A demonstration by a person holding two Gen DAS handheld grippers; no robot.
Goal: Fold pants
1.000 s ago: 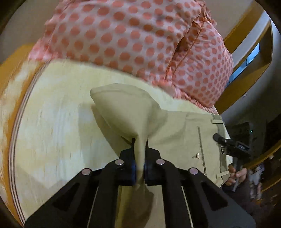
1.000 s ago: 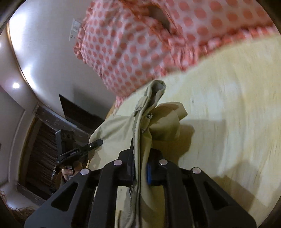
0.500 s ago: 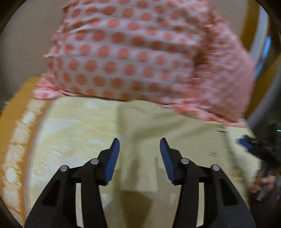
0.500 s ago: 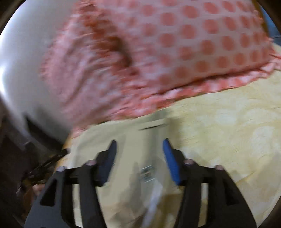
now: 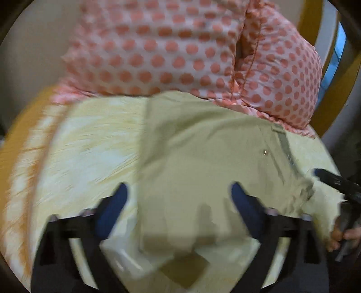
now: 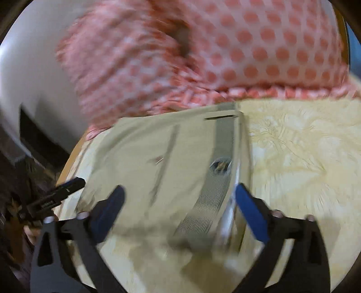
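Khaki pants lie folded flat on the yellow bedspread, just below the pillows. My left gripper is open and empty, its blue pads wide apart above the near part of the pants. In the right wrist view the pants show their waistband along the right edge. My right gripper is open and empty over the waistband end. Each gripper shows in the other's view, the right and the left. Both views are motion-blurred.
Two pink pillows with coral dots lean against the wall behind the pants; they also fill the top of the right wrist view. The yellow patterned bedspread stretches to the right of the pants. A wooden frame stands at far right.
Both grippers were shut on lifted pants fabric a second ago. They opened and let it go, the pants settled flat, and both grippers have opened wider and drawn back.
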